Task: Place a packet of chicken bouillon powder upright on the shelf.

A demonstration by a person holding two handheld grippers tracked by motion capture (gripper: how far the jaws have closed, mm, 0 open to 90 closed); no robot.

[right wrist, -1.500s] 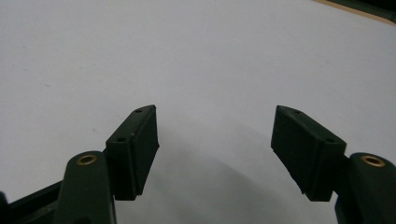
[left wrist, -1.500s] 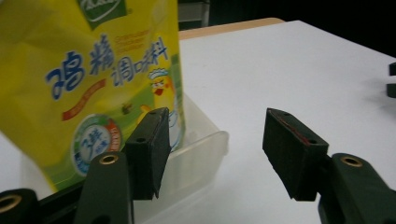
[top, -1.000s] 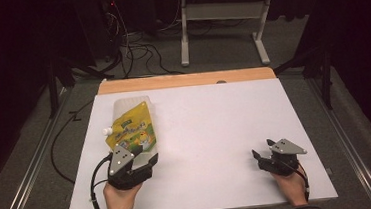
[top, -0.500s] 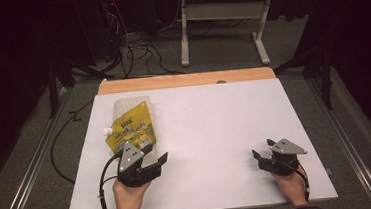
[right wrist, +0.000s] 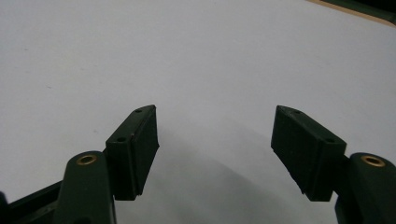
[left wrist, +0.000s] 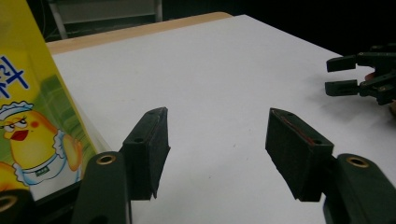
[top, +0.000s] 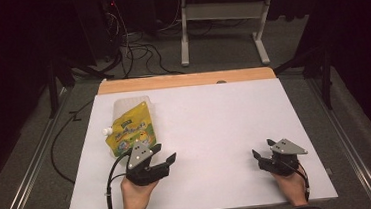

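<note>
Yellow pouch (top: 129, 130) now lies free on the table's (top: 215, 127) far left, since your left gripper (top: 164, 160) has backed off toward you, jaws wide and empty, so it looks placed; your right gripper (top: 258, 155) rests open too.

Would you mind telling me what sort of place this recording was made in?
Probably a lab or recording workspace: a bare white table ringed by dark curtains, loose cables on the grey floor, and a metal bench frame behind. A yellow pouch lies on the table.
</note>
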